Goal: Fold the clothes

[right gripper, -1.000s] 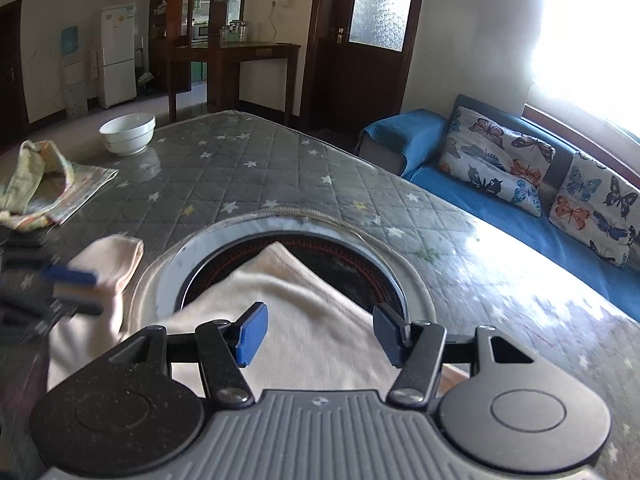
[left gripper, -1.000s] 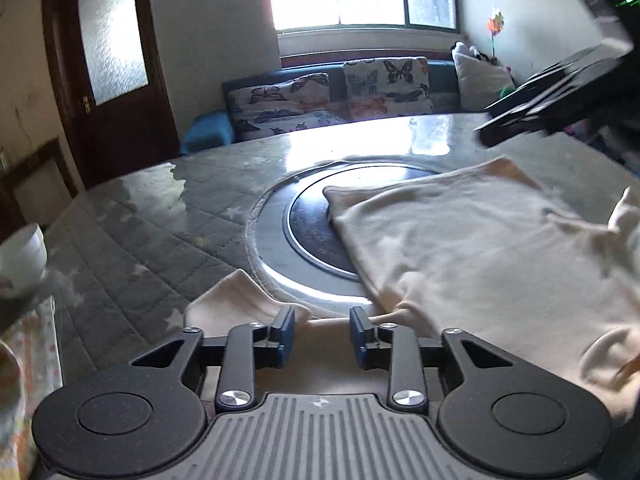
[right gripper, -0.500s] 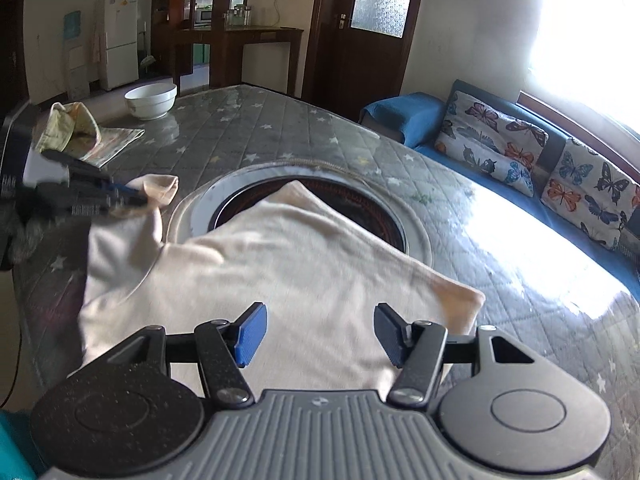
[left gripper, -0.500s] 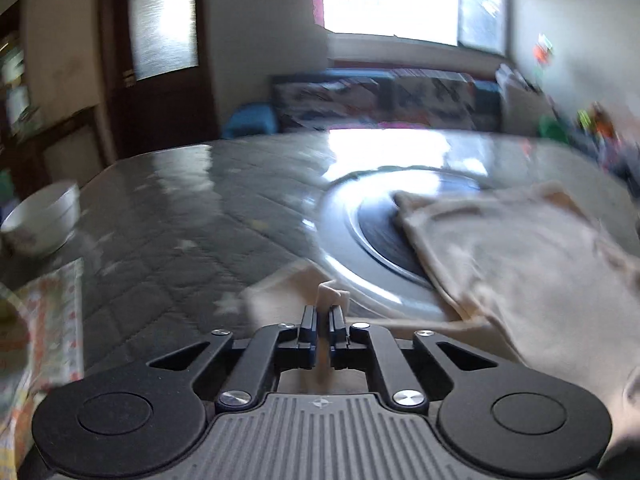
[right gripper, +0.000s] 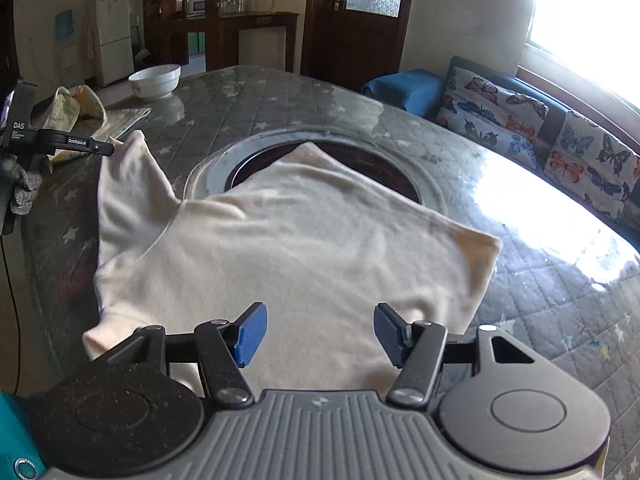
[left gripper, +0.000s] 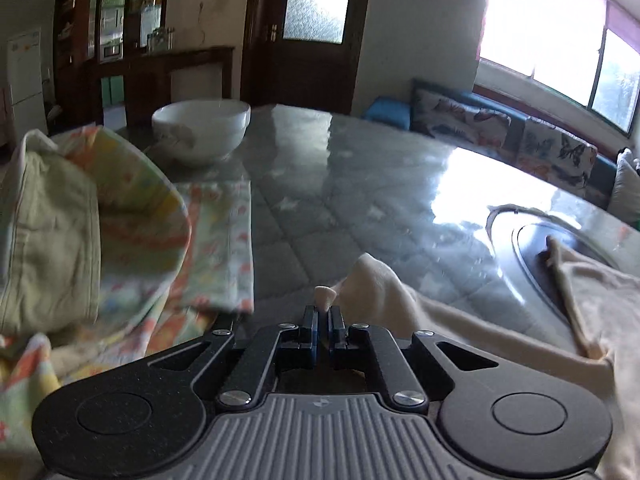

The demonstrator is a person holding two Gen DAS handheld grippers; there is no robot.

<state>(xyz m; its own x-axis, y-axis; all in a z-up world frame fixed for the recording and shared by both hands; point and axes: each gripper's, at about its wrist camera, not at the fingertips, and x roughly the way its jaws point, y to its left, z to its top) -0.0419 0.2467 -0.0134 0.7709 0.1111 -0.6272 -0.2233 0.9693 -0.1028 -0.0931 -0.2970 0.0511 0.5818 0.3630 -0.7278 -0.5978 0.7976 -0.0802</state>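
the tabletop [right gripper: 280, 92] is wide, grey and quilted with stars, and its near-left edge drops off just beside the shirt's [right gripper: 304, 232] sleeve [right gripper: 128, 176]. bare surface lies beyond the shirt toward the sofa [right gripper: 520, 116] and to its right, glaring under the window. a round inset ring [right gripper: 216, 164] sits mid-tabletop, and the shirt covers its near part. at the far left a bowl [right gripper: 155, 80] stands near the edge, with a patterned cloth [left gripper: 132, 216] in front of it, bunched and partly cut off by the left wrist view.

the shirt's near hem is hidden behind the right gripper's [right gripper: 318, 336] body, and the collar cannot be made out.

the cream shirt lies spread flat, sleeve stretched out to the left. the left gripper [left gripper: 323, 322] is pressed together on the sleeve tip, a nub of fabric poking out past its fingers [left gripper: 310, 320]. the right gripper hovers over the shirt's near part, blue pads [right gripper: 250, 334] spread wide, gripping nothing.
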